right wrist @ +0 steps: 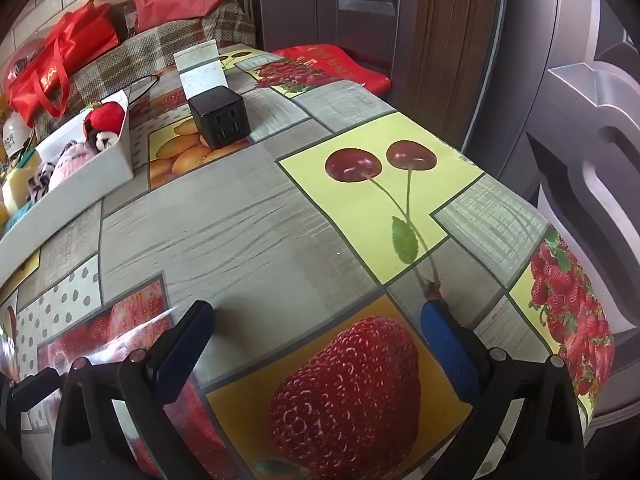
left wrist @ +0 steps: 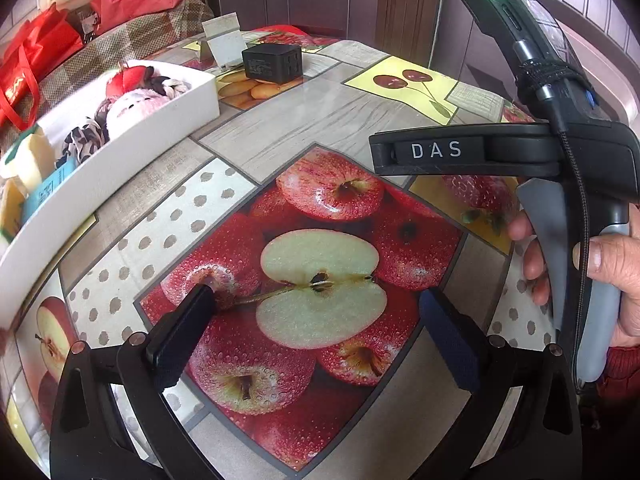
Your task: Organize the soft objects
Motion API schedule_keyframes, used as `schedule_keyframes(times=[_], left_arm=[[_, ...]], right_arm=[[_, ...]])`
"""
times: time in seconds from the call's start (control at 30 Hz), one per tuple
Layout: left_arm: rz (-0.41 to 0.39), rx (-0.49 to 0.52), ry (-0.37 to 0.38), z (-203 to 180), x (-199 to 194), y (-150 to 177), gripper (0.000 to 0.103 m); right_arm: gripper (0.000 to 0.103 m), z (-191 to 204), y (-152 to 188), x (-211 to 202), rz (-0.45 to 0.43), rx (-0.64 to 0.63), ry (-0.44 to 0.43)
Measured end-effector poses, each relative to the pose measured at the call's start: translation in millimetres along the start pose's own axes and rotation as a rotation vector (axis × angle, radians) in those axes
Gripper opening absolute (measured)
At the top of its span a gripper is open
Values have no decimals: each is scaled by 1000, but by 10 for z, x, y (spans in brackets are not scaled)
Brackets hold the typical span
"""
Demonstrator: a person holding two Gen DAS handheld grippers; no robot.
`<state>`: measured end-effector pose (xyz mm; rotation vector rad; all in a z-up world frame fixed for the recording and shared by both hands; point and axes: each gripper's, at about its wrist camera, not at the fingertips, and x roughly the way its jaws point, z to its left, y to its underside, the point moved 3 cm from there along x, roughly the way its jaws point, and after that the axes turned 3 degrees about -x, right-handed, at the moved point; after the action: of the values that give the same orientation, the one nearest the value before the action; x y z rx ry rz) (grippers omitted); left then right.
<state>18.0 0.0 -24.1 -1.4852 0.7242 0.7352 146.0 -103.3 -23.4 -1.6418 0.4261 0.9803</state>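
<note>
A white tray (left wrist: 120,152) sits at the left of the table and holds several soft things: a red plush strawberry (left wrist: 124,80), a pink plush toy (left wrist: 134,110), a leopard-print scrunchie (left wrist: 86,140) and a pale yellow sponge (left wrist: 32,156). The tray also shows in the right wrist view (right wrist: 100,168), with the red plush strawberry (right wrist: 105,117) at its far end. My left gripper (left wrist: 316,300) is open and empty over the apple print. My right gripper (right wrist: 316,314) is open and empty over the strawberry print. The right gripper's body (left wrist: 560,152) shows in the left wrist view, held by a hand.
The table wears a fruit-print oilcloth (right wrist: 280,232). A black cube power adapter (right wrist: 220,120) and a white card stand (right wrist: 200,68) stand at the back. Red bags (right wrist: 52,68) lie on a checked cloth behind the tray. The table's right edge (right wrist: 560,240) faces a door.
</note>
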Motion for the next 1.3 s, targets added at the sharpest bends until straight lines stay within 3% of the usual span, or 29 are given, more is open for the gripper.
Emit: schedule_keyframes(times=[1.3], left_arm=[[0, 0, 0, 0, 0, 0, 102]], right_arm=[[103, 83, 5, -2, -3, -7, -13]])
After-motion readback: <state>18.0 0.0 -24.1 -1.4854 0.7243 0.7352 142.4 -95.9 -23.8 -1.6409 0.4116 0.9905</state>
